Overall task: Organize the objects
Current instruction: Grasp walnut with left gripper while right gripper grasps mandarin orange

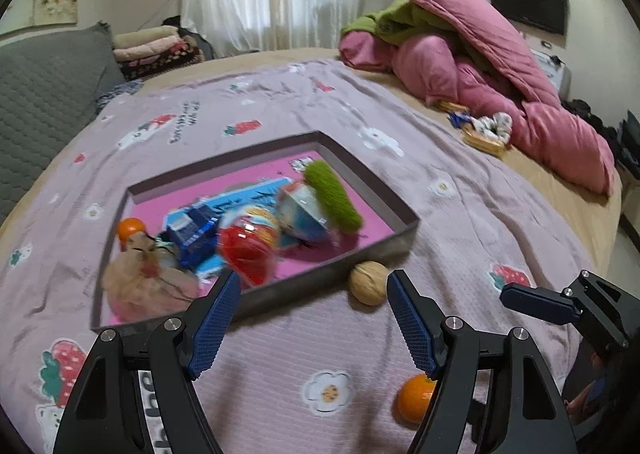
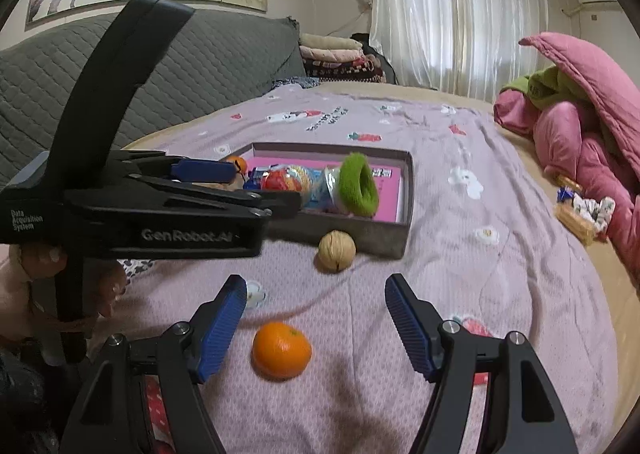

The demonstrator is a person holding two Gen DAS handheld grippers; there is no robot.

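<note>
A shallow grey box [image 1: 376, 250] with a pink floor lies on the lilac bedspread and holds a green scrunchie [image 1: 334, 195], a red-capped toy [image 1: 248, 246], a blue toy [image 1: 192, 238], a beige pouch [image 1: 148, 282] and a small orange [image 1: 130, 230]. A walnut [image 1: 368, 282] lies against the box's front wall. A loose orange [image 2: 281, 350] lies on the spread. My left gripper [image 1: 312, 318] is open and empty just in front of the box. My right gripper [image 2: 316, 328] is open and empty, the orange just ahead between its fingers. The box [image 2: 376, 238], walnut [image 2: 337, 251] and left gripper [image 2: 236, 189] also show in the right wrist view.
A pink and green quilt heap [image 1: 480, 65] lies at the far right of the bed, with snack packets and a white scrunchie [image 1: 492, 125] beside it. A grey padded headboard [image 2: 180, 73] stands at the left. Folded blankets [image 1: 156, 49] are stacked behind.
</note>
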